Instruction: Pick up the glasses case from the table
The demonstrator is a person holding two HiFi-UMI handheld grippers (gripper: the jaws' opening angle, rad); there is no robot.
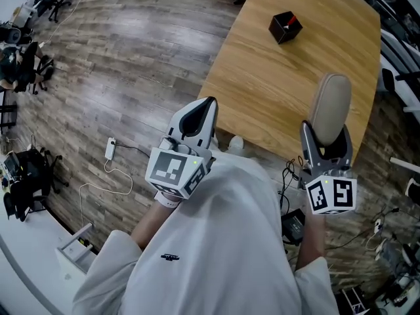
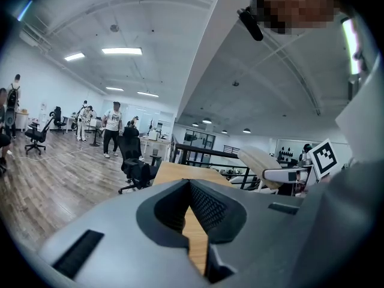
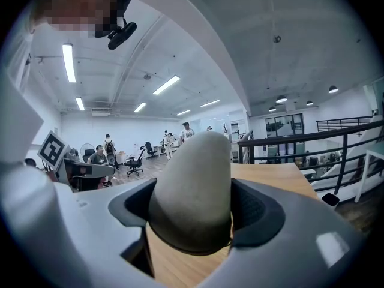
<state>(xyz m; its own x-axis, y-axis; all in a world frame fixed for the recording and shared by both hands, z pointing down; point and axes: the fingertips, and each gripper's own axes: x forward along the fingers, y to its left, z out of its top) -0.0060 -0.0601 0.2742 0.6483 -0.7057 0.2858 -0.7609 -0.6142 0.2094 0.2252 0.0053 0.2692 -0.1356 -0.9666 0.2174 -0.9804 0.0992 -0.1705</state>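
Note:
The glasses case (image 1: 331, 107), an oval beige-grey shell, stands up out of my right gripper (image 1: 326, 151), above the near right part of the wooden table (image 1: 275, 84). In the right gripper view the case (image 3: 195, 179) fills the gap of the right gripper (image 3: 195, 204), and both pads press its sides. My left gripper (image 1: 199, 113) hangs over the table's near left edge, off the wood, with its jaws together and nothing in them. In the left gripper view, the left gripper (image 2: 188, 188) shows its tips meeting over a strip of table.
A small black open box with a red inside (image 1: 285, 27) sits on the far part of the table. On the wood floor to the left lie a white power strip (image 1: 110, 148) and its cable. Cables and gear crowd the floor at right (image 1: 380, 228).

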